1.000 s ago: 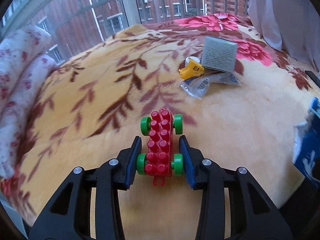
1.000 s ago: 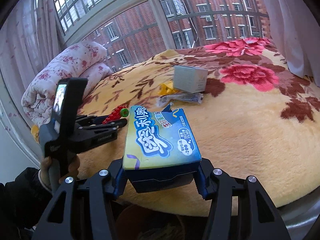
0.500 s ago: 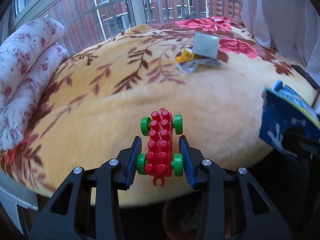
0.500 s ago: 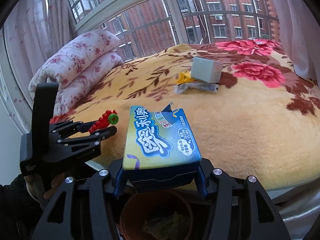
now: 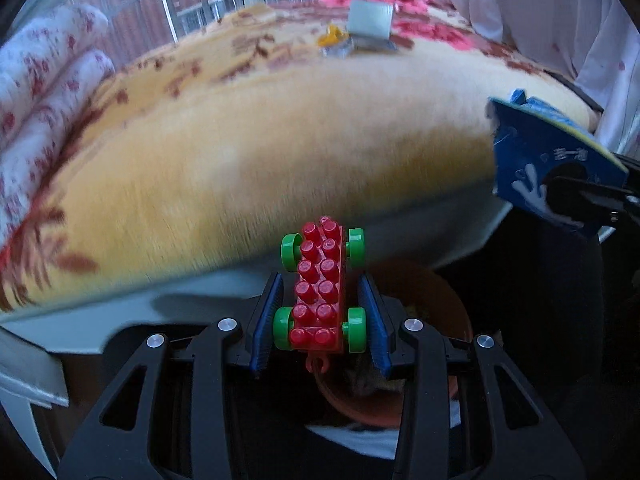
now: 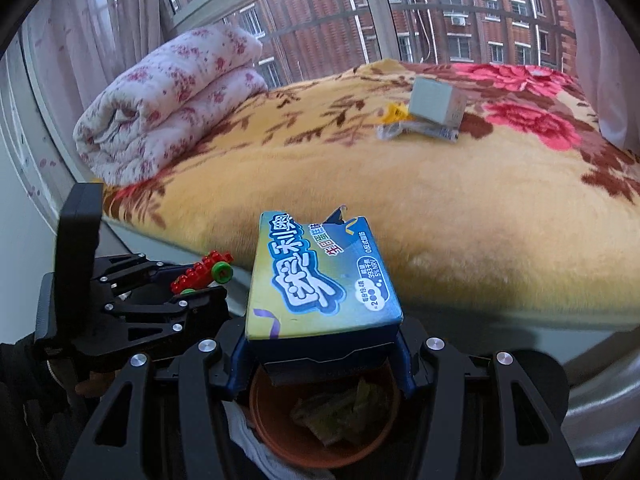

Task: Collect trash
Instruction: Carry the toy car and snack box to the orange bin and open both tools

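My left gripper [image 5: 320, 322] is shut on a red toy brick car with green wheels [image 5: 320, 284], held off the bed's edge above an orange-brown bin [image 5: 436, 320]. In the right wrist view the same car [image 6: 204, 270] shows at the left in that gripper [image 6: 192, 280]. My right gripper [image 6: 322, 350] is shut on a blue cookie box [image 6: 320, 276], directly over the bin [image 6: 280, 420], which holds crumpled wrappers. The box [image 5: 548, 176] also appears at the right of the left wrist view.
On the yellow floral blanket [image 6: 440, 208] lie a grey box [image 6: 438, 100], a yellow scrap [image 6: 394, 114] and a clear wrapper [image 6: 420, 132]. A rolled floral quilt [image 6: 168, 100] sits at the bed's left end. Windows stand behind; a white curtain [image 5: 560, 20] hangs at the right.
Both grippers have drawn back from over the bed past its edge and dipped. The bin has come into view under them. Both holds are unchanged.
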The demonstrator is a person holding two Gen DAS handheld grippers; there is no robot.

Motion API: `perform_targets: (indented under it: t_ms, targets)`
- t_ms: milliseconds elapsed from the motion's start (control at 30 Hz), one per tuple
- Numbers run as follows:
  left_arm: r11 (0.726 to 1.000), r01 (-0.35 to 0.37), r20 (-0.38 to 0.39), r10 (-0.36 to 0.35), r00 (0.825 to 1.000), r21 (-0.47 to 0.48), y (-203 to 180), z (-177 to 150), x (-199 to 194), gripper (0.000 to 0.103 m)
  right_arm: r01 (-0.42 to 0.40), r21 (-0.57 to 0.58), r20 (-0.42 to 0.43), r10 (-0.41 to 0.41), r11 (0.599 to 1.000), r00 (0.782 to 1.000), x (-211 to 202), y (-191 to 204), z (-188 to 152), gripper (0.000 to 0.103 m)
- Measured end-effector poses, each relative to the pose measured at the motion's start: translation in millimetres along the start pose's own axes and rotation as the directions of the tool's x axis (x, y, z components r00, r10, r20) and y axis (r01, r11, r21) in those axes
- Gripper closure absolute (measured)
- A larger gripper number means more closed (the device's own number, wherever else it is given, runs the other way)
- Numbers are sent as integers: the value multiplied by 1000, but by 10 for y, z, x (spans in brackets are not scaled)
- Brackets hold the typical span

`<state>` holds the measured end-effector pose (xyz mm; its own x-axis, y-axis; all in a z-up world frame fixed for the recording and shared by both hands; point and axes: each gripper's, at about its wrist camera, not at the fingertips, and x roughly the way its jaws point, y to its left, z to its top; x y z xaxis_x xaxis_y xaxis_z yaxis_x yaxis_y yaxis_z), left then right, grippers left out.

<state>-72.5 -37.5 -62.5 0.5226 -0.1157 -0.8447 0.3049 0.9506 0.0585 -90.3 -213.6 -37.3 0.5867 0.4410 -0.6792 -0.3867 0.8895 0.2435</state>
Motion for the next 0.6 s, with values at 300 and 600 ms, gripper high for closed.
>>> perform_targets:
  t_ms: [300, 600]
  targets:
    - [999, 52, -181, -52, 982, -7, -52, -276, 605, 65, -5, 3, -189, 5, 1000, 982, 317, 14, -436, 48]
    - [995, 93, -328, -100, 939, -37, -66, -428, 1134, 65, 14, 24, -361, -4, 1000, 932, 852, -81, -716, 48]
